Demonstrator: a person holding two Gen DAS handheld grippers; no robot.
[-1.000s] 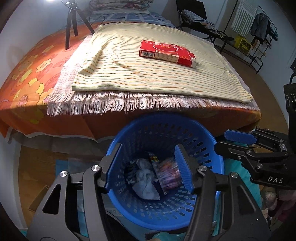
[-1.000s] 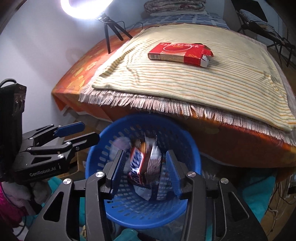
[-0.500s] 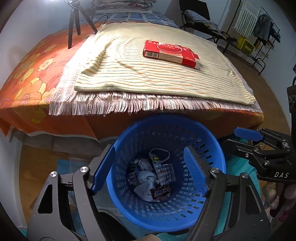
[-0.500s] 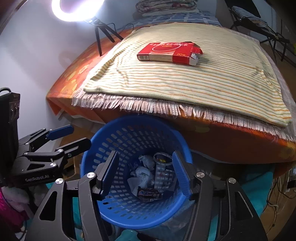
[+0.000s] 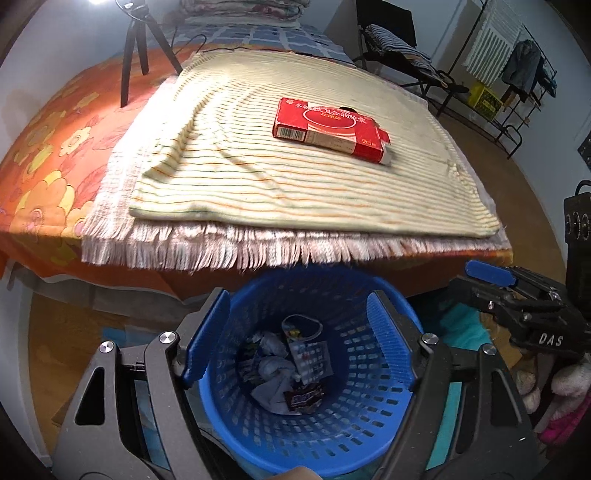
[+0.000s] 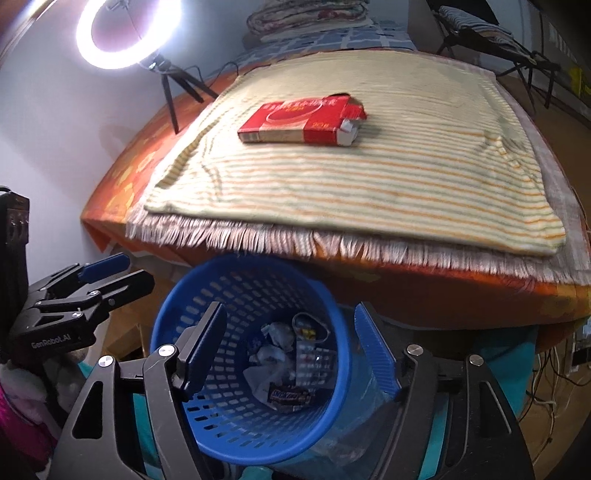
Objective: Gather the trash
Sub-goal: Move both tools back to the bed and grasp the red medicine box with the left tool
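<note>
Left gripper [image 5: 299, 339] spread wide, nothing between its blue pads, low centre of its frame above the blue basket [image 5: 373, 428]. Right gripper [image 6: 291, 350] likewise wide and empty over the same basket [image 6: 325, 413]. Basket holds crumpled white paper [image 5: 273, 369], a clear wrapper, and a dark candy bar wrapper [image 5: 304, 397] at the bottom. Red carton [image 5: 328, 129] lies flat on the striped blanket [image 5: 258, 173], upper centre. Ring light [image 6: 127, 31] upper left in the right view.
</note>
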